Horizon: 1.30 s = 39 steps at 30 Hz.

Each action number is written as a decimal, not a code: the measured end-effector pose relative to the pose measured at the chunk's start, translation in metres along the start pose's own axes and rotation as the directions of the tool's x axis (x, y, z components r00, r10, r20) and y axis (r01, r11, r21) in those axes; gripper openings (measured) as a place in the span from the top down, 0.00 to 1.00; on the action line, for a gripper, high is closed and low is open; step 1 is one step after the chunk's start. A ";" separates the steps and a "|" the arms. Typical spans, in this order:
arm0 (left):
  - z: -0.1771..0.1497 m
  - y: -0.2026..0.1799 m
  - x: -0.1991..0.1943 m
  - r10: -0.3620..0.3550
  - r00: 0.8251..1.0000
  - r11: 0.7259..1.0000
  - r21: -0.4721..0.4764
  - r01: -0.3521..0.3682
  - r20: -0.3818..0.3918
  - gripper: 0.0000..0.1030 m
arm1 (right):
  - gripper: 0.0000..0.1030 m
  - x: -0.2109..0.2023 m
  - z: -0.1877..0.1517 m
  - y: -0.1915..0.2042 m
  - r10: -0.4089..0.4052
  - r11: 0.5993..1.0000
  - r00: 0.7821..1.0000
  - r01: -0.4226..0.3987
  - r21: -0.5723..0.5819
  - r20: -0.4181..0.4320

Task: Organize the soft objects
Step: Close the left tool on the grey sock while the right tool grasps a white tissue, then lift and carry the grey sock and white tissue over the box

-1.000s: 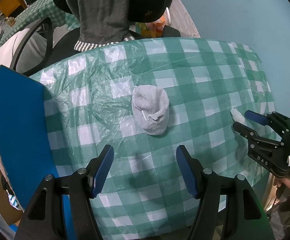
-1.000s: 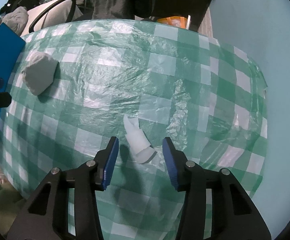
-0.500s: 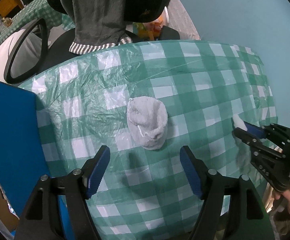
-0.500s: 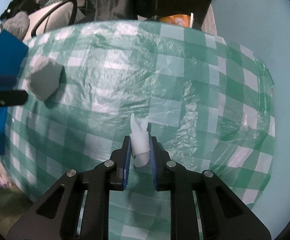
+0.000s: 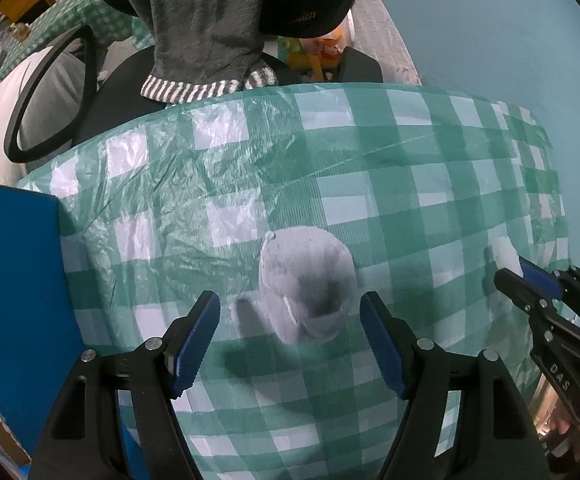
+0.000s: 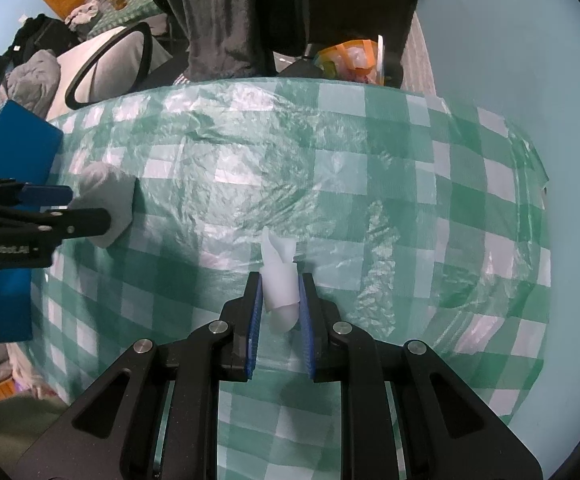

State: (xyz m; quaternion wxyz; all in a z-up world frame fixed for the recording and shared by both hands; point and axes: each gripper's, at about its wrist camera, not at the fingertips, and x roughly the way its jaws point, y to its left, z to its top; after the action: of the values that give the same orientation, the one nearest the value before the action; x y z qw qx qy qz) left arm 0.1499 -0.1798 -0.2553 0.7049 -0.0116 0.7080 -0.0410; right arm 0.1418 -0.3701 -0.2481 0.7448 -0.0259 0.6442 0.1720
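Right tongs [image 6: 278, 300]: clamped tight on a small white cloth roll [image 6: 278, 280], blue pads pressing both its sides, the frayed top end sticking out past the tips.
Left tongs [image 5: 290, 320]: spread wide and pointing straight down, the grey sock bundle [image 5: 305, 284] sitting between the blue pads with clear gaps on both sides, nothing squeezed.
Grey sock bundle: a rolled-up ball, lying on the tabletop [image 5: 409, 200] near the middle, its folded cuff turned toward the camera.
White cloth roll: pinched in the right tongs near the tabletop's right side; whether it still touches the surface, I can't tell.
Tabletop: covered by a green-and-white checked plastic sheet, crinkled and shiny in places.
Blue box [image 5: 14, 280]: at the left edge of the tabletop, just beside the left tongs, blue wall with a cardboard-brown rim.
Cross view: from the left camera the right tongs [image 5: 517, 272] show at the far right with a person's hand [image 5: 573, 432] below them; from the right camera the left tongs [image 6: 70, 204] show at the far left, over the sock.
Background: an office chair [image 5: 50, 96] draped with dark grey fabric [image 5: 206, 20] behind the tabletop.
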 end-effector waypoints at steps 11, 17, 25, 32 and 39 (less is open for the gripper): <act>0.000 0.000 0.008 -0.009 1.000 1.000 -0.004 0.009 0.010 0.50 | 0.84 -0.008 0.005 0.008 -0.008 1.000 1.000 0.008 0.012 0.030; -0.003 -0.001 0.002 -0.008 1.000 1.000 0.006 0.008 0.025 0.73 | 0.84 -0.020 0.008 0.016 -0.018 1.000 0.998 0.018 0.002 0.054; -0.012 0.007 -0.020 -0.014 0.997 1.000 -0.008 0.014 0.072 0.75 | 0.84 -0.041 0.012 0.028 -0.017 1.000 0.996 0.018 -0.012 0.087; -0.025 0.009 -0.049 0.018 0.991 1.000 0.016 -0.020 0.130 0.75 | 0.84 -0.068 0.014 0.041 -0.011 1.000 0.993 0.014 -0.023 0.119; -0.042 0.005 -0.085 0.028 0.980 0.998 0.049 -0.038 0.198 0.75 | 0.84 -0.091 0.013 0.053 -0.001 0.999 0.989 0.007 -0.038 0.149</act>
State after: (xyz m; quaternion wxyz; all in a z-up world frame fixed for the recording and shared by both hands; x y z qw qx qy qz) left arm 0.1090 -0.1670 -0.1707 0.7722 0.0146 0.6335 -0.0465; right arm 0.1291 -0.3368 -0.1483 0.7905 -0.0286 0.5833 0.1846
